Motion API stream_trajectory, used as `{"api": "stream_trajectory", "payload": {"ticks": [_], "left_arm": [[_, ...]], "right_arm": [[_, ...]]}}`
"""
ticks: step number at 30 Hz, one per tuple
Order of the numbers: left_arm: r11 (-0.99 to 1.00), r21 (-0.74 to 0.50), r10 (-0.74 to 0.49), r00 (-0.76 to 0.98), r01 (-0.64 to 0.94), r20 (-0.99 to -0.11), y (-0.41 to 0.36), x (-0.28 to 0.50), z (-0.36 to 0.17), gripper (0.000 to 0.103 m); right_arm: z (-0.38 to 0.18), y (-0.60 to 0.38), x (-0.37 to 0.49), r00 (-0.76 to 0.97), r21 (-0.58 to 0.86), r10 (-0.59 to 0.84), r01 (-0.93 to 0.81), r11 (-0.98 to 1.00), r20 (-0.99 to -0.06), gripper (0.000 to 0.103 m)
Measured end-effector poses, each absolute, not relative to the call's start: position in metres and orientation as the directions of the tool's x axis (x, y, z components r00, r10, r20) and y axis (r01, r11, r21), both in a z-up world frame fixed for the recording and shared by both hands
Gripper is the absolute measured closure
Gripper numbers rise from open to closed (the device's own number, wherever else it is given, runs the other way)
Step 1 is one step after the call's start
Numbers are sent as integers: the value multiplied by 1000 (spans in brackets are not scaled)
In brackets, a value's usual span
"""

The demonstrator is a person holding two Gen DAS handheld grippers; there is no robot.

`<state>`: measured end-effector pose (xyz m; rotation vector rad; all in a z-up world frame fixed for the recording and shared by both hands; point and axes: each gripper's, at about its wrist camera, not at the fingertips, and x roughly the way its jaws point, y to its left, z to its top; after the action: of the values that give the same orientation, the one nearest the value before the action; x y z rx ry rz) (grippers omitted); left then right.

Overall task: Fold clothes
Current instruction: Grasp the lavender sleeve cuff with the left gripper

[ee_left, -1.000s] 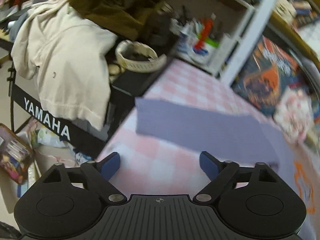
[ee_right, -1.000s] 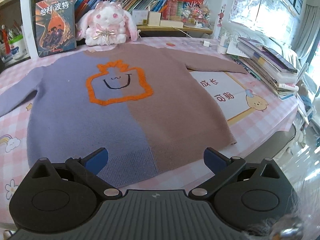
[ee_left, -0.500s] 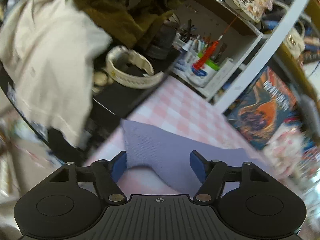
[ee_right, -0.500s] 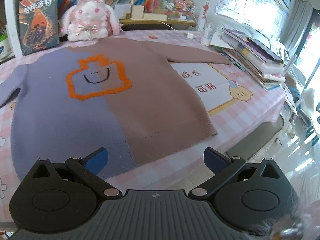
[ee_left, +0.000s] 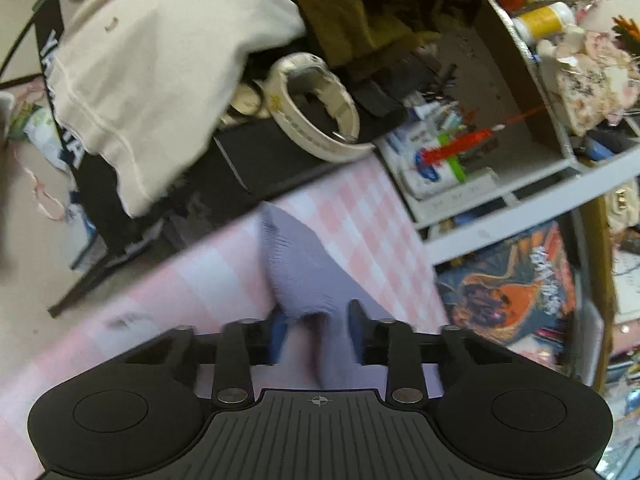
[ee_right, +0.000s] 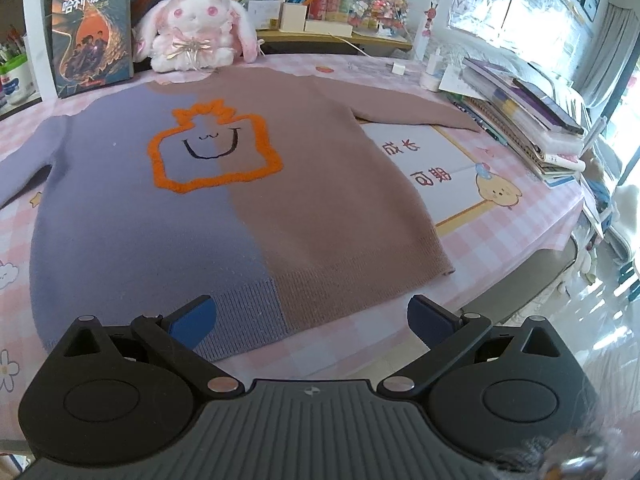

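Where they gaped a second ago, the left tongs (ee_left: pixel 316 330) are closing around the purple sleeve (ee_left: pixel 298 268); right tongs (ee_right: pixel 312 316) stay wide, empty.

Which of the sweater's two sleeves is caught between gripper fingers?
The lilac sleeve: its cuff sits between the closing left gripper jaws. The brown sleeve lies flat, untouched, by the stacked books.

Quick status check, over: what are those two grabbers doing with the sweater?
Left gripper closing on the purple sleeve. Right gripper open, above the sweater hem. Sweater flat on the table. Nothing in the way.
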<state>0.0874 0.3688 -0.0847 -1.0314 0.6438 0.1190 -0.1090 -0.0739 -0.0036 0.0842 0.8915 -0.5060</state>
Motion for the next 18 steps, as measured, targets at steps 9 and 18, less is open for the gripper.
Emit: {"api": "stream_trajectory", "payload": {"ticks": [9, 18], "left_arm": [[610, -712, -180, 813, -349, -553, 362, 94, -69, 98], [655, -725, -174, 891, -214, -420, 319, 96, -14, 98]], "right_arm": [[-3, -82, -105, 538, -120, -378, 452, 884, -754, 0], [-8, -113, -82, 585, -71, -313, 399, 914, -748, 0]]}}
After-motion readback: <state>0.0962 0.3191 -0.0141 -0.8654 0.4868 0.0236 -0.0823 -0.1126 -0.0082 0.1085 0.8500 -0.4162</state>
